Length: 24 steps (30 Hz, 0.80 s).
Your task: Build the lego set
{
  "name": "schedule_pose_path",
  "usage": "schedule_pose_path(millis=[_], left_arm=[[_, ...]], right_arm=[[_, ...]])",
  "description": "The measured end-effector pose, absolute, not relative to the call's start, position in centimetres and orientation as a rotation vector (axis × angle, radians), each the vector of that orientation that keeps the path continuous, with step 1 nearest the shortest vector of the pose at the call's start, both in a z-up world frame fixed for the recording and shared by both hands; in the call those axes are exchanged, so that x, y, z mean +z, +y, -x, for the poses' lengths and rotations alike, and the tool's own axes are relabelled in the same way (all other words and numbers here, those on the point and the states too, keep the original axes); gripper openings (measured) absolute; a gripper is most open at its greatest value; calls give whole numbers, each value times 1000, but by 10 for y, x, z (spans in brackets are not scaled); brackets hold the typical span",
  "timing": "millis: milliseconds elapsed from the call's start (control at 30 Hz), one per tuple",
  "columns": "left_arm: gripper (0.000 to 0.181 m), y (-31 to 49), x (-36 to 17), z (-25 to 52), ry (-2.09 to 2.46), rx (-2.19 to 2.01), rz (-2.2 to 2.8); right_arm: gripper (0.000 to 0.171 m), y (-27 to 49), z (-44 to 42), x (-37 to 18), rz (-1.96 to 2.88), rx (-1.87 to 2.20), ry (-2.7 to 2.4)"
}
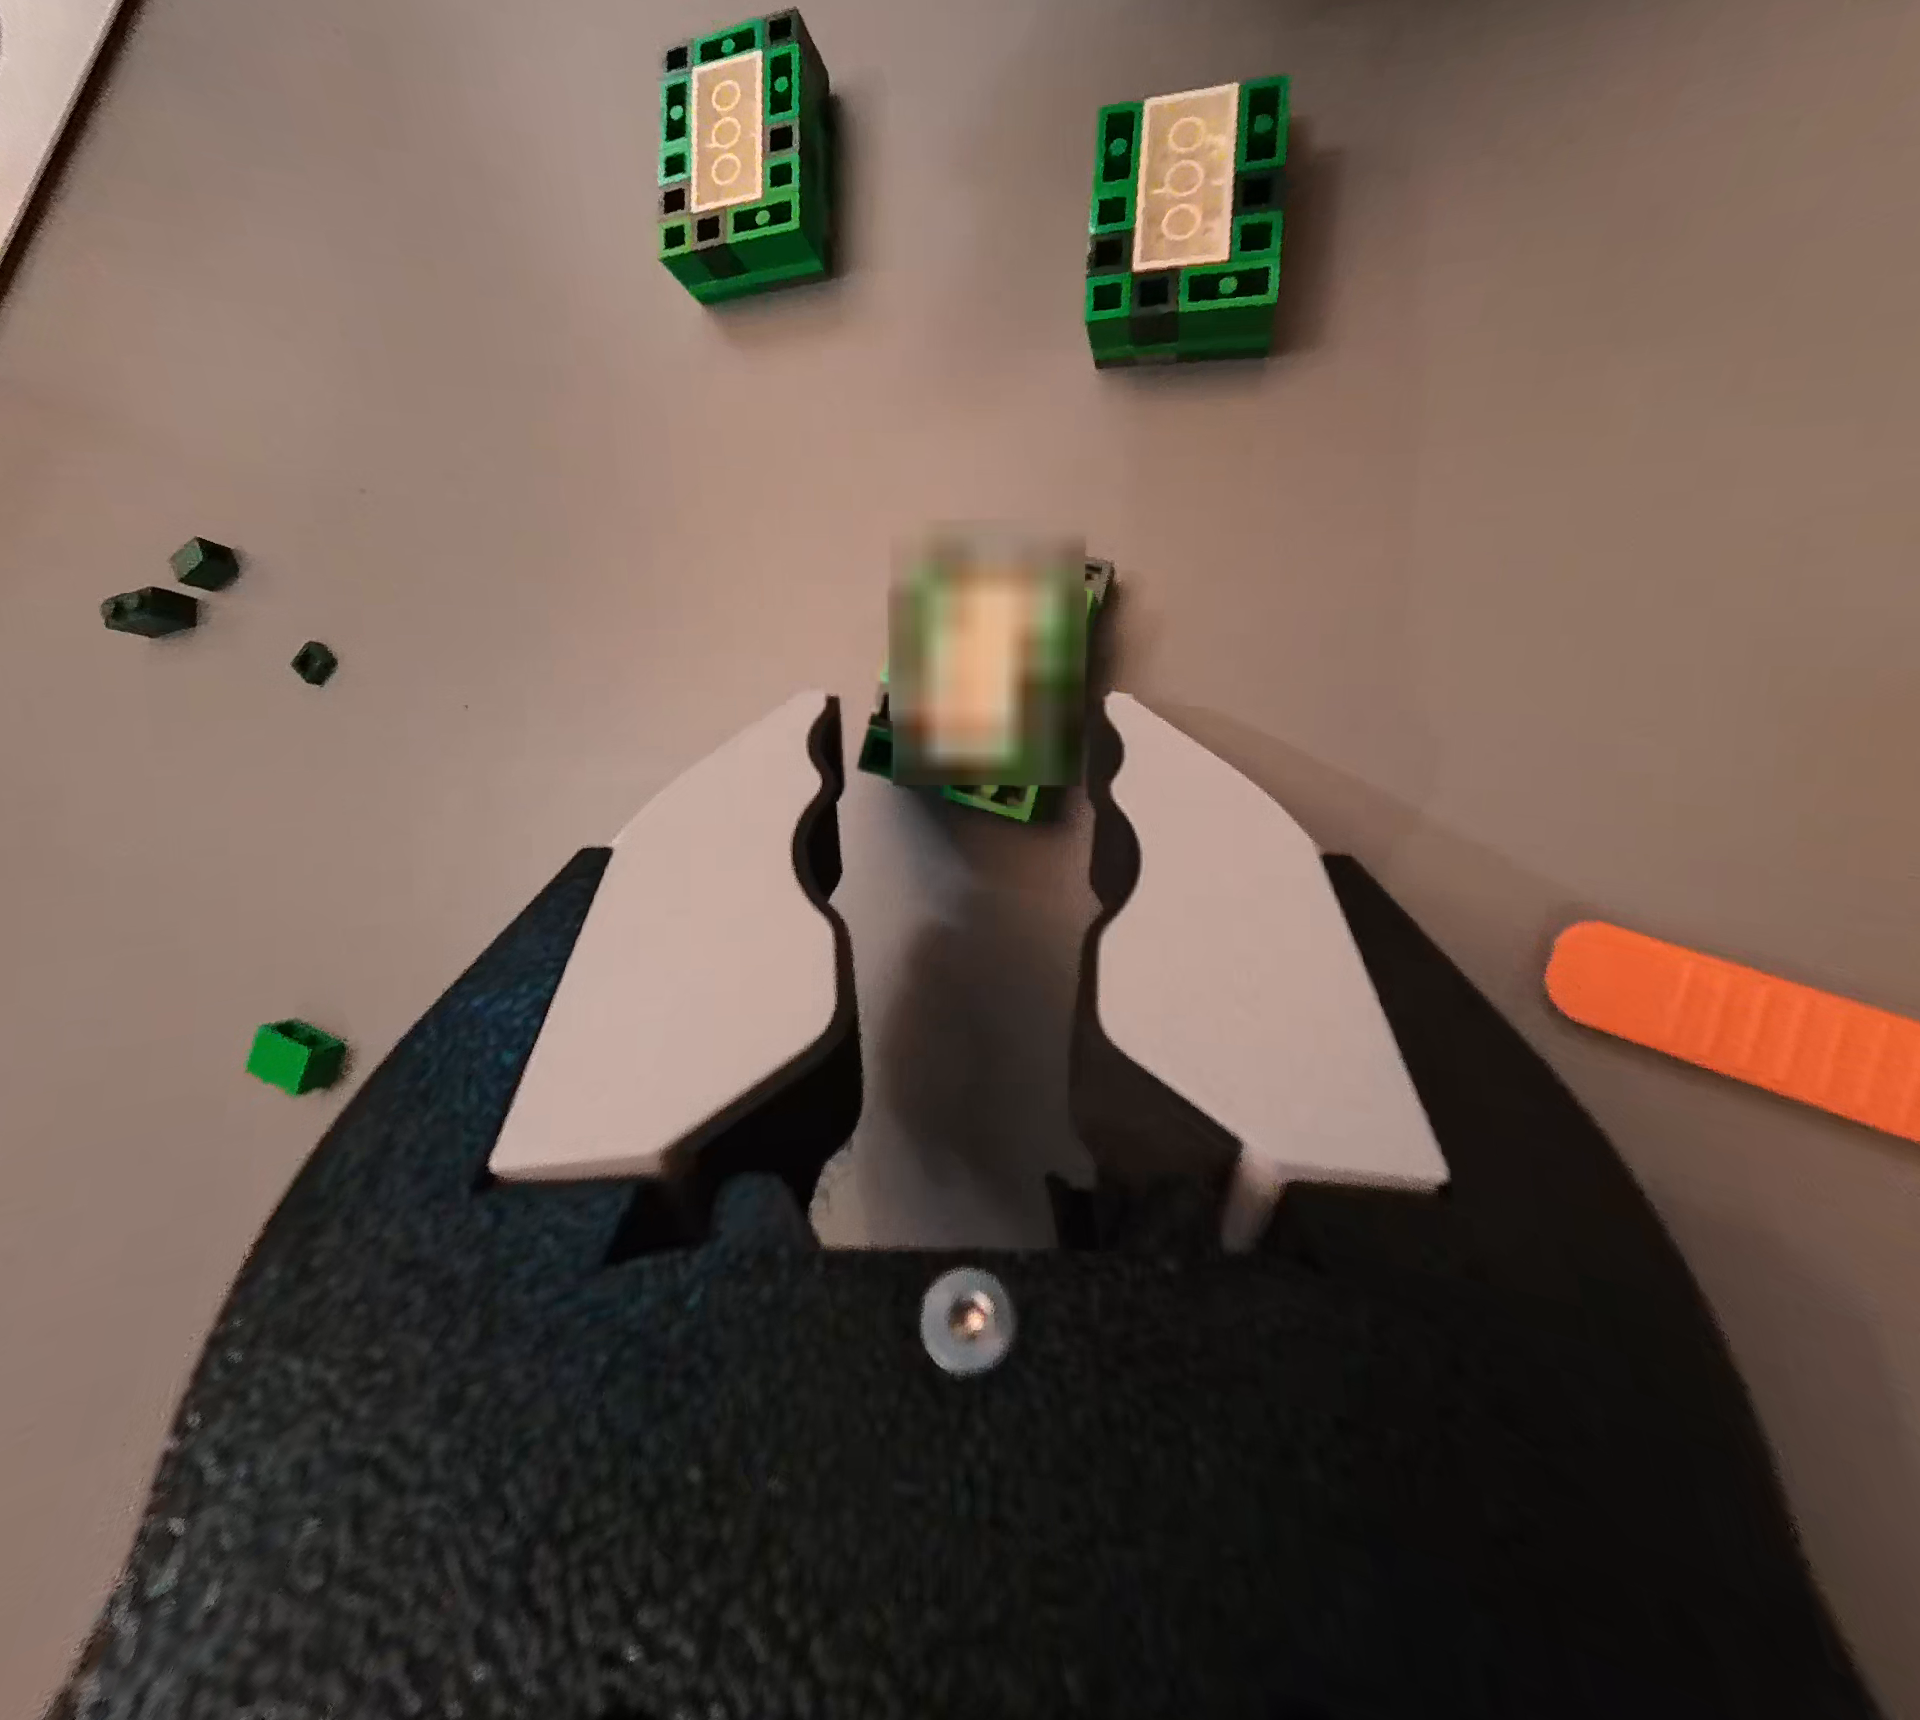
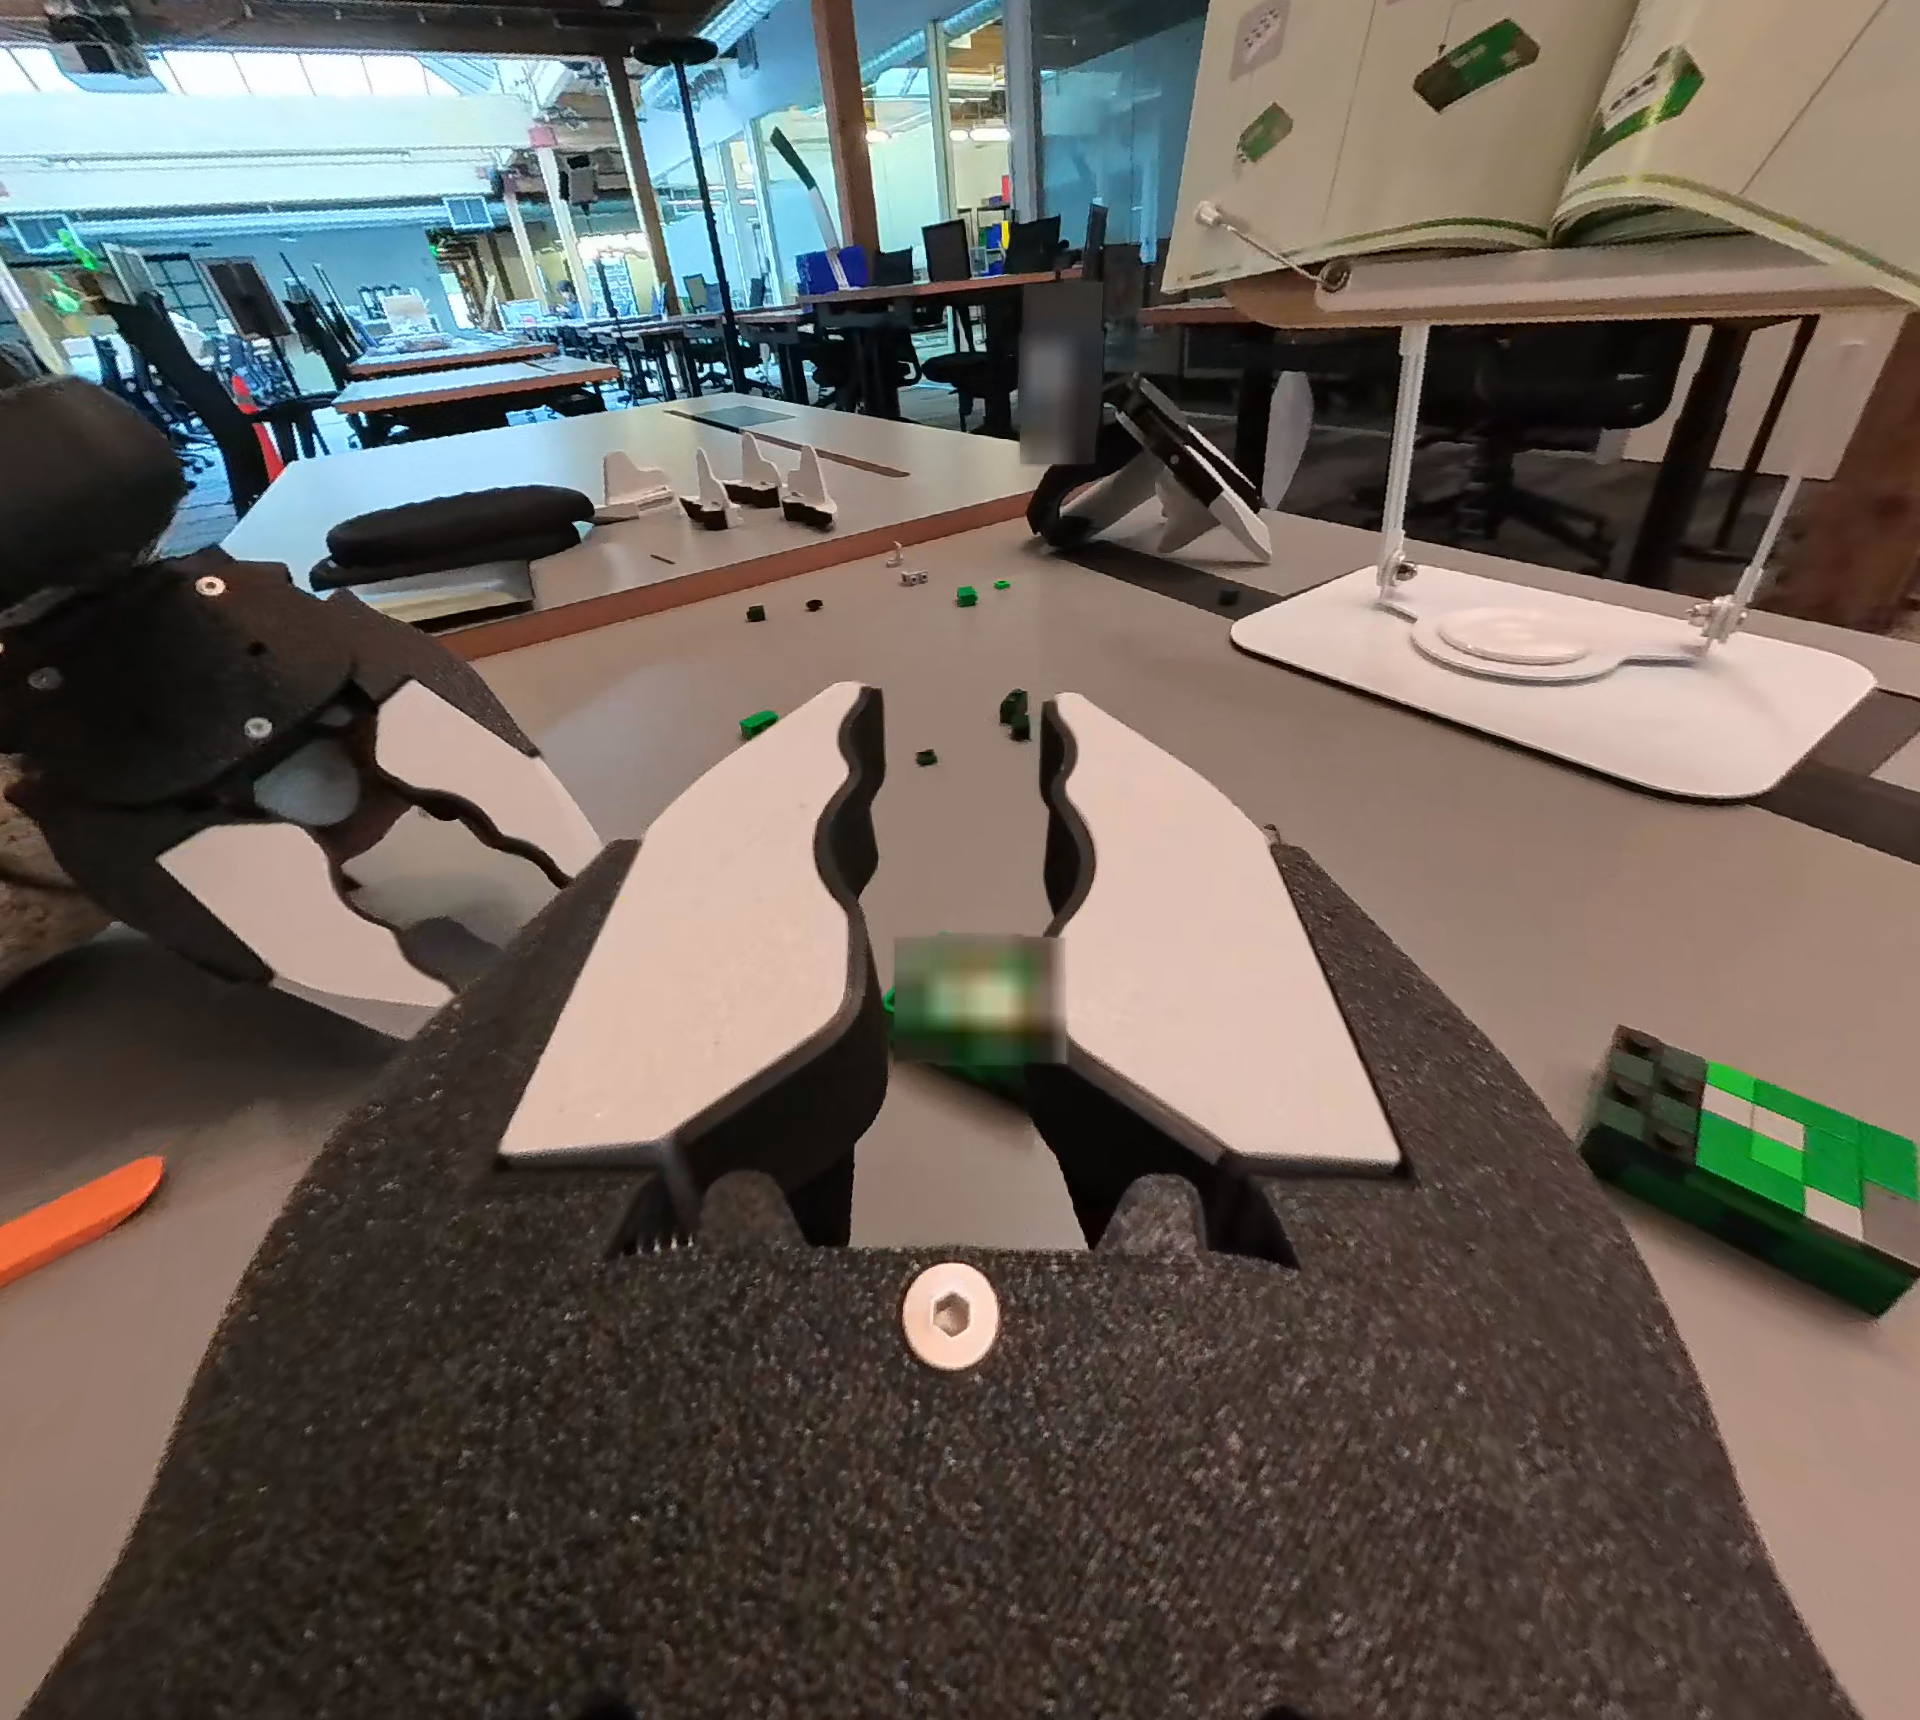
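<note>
Lying between spread tips of left tool (image 1: 966, 714): green block (image 1: 1081, 595); right tool (image 2: 961, 714) wide, empty.

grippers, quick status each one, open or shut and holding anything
Left gripper: open, holding nothing; a green block sits on the table just ahead of its fingertips.
Right gripper: open, holding nothing; the green block lies between its fingers, ungripped.

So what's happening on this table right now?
A person with two handheld grippers is mid Lego build. The left gripper is open around a small green block on the grey table, not clamping it. The right gripper is open too. Two similar green blocks sit beyond.
</note>
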<state>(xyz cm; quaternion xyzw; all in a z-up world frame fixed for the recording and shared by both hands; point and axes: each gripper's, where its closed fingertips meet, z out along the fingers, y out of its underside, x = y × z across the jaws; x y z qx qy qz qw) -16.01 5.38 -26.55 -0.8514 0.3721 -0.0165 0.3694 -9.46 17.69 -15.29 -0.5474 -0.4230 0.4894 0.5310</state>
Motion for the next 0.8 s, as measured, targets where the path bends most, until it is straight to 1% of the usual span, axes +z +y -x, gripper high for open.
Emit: schedule_pose_path(millis=[167, 300, 467, 533, 633, 800], left_arm=[[55, 56, -251, 171, 847, -47, 2143], [59, 55, -231, 170, 681, -312, 2096], [65, 64, -221, 195, 545, -263, 2083], [67, 61, -215, 190, 518, -368, 2062], [66, 60, -207, 192, 448, -434, 2013], [59, 61, -206, 244, 245, -204, 2034]], right_arm=[[28, 191, 87, -148, 1292, 1076, -928], [29, 208, 77, -146, 1278, 924, -841], [29, 218, 81, -162, 1303, 852, -838], [28, 219, 81, -163, 1299, 816, -844], [22, 217, 75, -155, 1227, 764, -786], [21, 210, 73, -153, 1156, 694, -806]])
